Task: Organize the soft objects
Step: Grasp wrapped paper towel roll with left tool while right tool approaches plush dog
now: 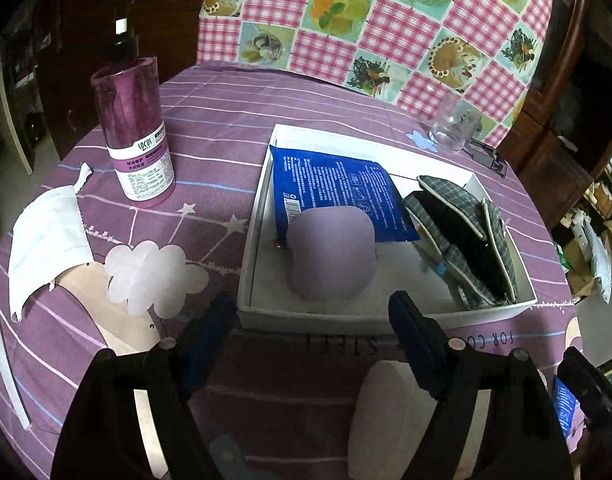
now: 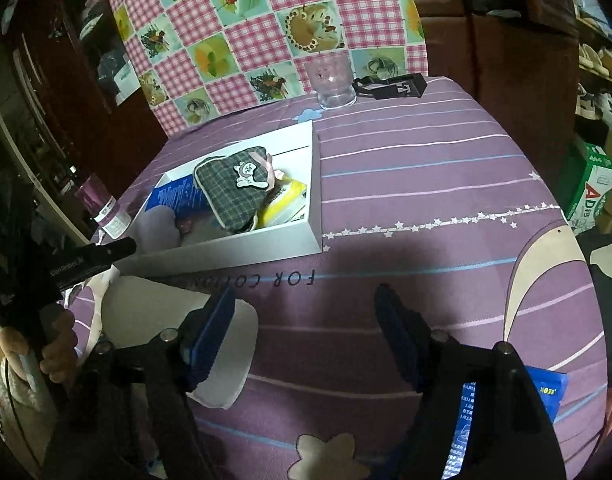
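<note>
Box (image 1: 262,184): pouch (image 1: 462,240), blue packet (image 1: 330,184) and lilac pad (image 1: 332,252) are gathered inside for tidiness.
Left tongs (image 1: 312,342): held wide, empty, before the box.
Right tongs (image 2: 306,334): held wide, empty, over the table (image 2: 426,184).

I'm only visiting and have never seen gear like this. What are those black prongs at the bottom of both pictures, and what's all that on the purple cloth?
No robot here: a person holds a two-finger tool in each hand, each with a camera looking along its fingers. One picture is from the left tool, the other from the right tool. Both stand open, holding nothing. On the cloth sits a white box with a blue packet, a lilac pad and a plaid pouch. Beside it stand a purple bottle, a face mask and a glass.
</note>
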